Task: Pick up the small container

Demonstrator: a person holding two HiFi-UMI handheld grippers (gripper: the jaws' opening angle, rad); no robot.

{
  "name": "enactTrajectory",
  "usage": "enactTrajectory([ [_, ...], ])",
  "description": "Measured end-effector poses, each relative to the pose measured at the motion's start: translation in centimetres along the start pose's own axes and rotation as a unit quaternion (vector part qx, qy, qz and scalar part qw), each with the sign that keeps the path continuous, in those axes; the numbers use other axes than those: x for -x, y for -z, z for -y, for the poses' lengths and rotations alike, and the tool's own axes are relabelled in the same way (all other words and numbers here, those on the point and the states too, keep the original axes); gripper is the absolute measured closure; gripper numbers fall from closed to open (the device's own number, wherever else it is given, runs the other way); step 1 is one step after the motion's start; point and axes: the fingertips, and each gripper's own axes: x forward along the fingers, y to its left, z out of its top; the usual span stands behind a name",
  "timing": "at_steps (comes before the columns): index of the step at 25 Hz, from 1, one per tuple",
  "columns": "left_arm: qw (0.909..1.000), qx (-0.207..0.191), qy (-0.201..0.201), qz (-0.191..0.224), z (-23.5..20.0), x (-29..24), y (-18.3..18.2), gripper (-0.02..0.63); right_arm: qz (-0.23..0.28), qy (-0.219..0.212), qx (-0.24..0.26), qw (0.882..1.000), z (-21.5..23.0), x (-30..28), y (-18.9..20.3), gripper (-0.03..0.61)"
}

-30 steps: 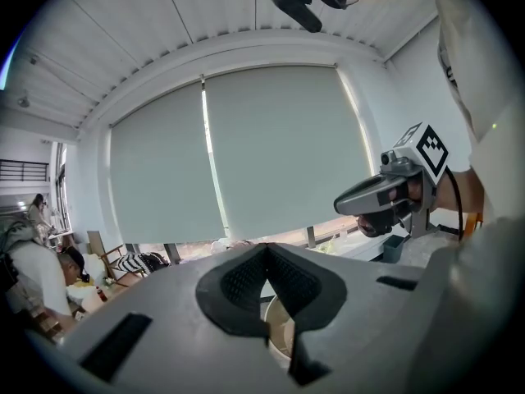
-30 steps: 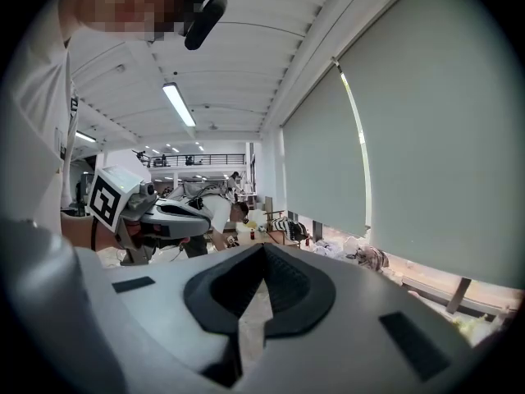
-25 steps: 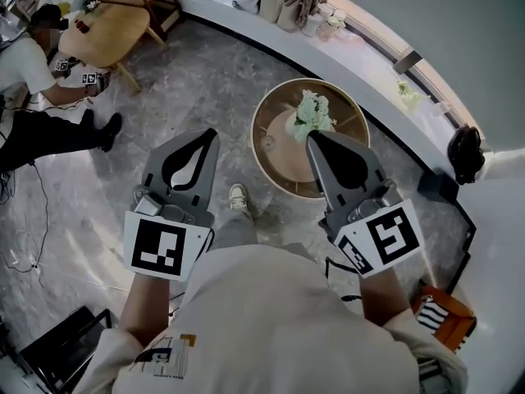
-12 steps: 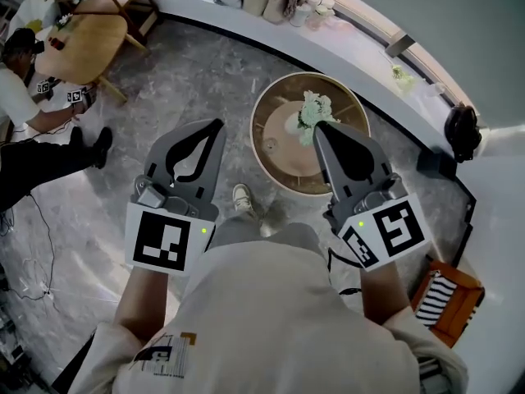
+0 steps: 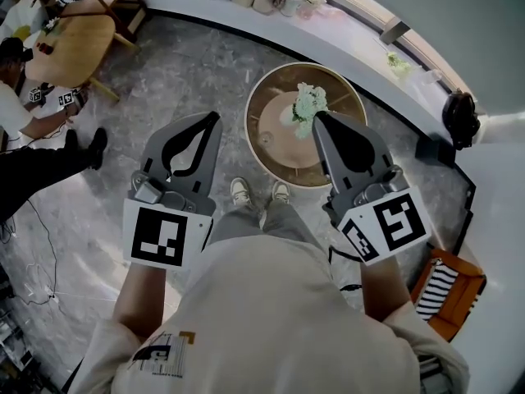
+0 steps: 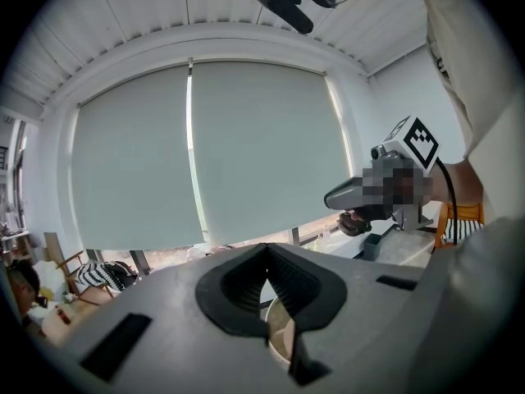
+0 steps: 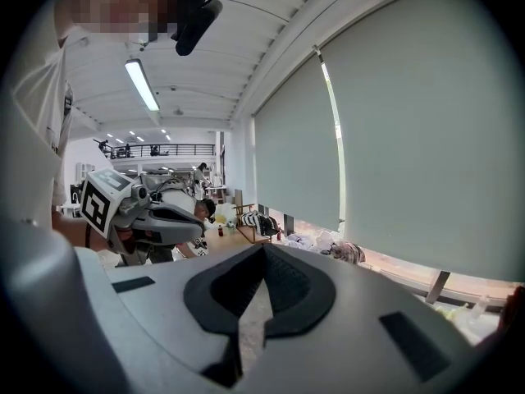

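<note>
A round wooden table (image 5: 279,158) stands on the grey floor ahead of me. A bunch of pale green flowers (image 5: 305,105) rises from its middle. On its left part sits a small pale round thing (image 5: 267,138), too small to make out. My left gripper (image 5: 215,118) is held above the floor just left of the table, its jaws shut and empty (image 6: 264,251). My right gripper (image 5: 316,115) hangs over the table beside the flowers, shut too, with nothing in it (image 7: 262,249).
A long curved white ledge (image 5: 361,35) with bags and small items runs along the window. A wooden table (image 5: 74,43) and a seated person (image 5: 20,117) are at the far left. An orange striped box (image 5: 447,290) lies at the lower right. My shoes (image 5: 242,194) are near the table.
I have stepped closer to the round table, and a second shoe has come into view. Both grippers came forward with me, and their jaws stayed shut.
</note>
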Motion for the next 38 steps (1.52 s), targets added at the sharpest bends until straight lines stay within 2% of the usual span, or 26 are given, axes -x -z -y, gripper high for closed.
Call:
enactTrajectory([
  [3,0.9997,0.021,0.007,0.012,1.2,0.0,-0.6,0.606,0.001,-0.007,0.0,1.0,0.4,0.5,0.1,0.572],
  [8,0.9999,-0.013,0.002,0.003,2.8,-0.8,-1.2,0.606,0.005,-0.022,-0.003,1.0,1.5,1.2,0.2,0.572],
  [16,0.9998,-0.017,-0.007,-0.012,3.2,-2.6,1.0,0.605,-0.004,-0.04,-0.005,0.999,2.5,0.1,1.6,0.572],
  [20,0.9995,0.026,-0.007,-0.017,2.9,-4.9,2.9,0.602,-0.017,-0.05,-0.009,0.999,3.4,-1.3,3.3,0.572],
  [25,0.9996,-0.028,0.0,-0.01,2.3,-7.7,5.0,0.519,-0.034,-0.065,-0.01,0.997,4.1,-4.3,6.2,0.572],
  [31,0.9992,-0.02,0.029,-0.02,3.0,-11.3,9.5,0.481,-0.052,-0.072,-0.012,0.996,4.9,-7.5,10.1,0.572],
  [34,0.9973,-0.012,0.061,-0.039,3.8,-13.3,12.8,0.422,-0.06,-0.075,-0.023,0.995,5.1,-9.1,12.4,0.572],
  [38,0.9943,-0.034,0.09,-0.045,4.5,-15.6,16.6,0.377,-0.065,-0.079,-0.029,0.994,5.5,-11.4,15.3,0.572],
])
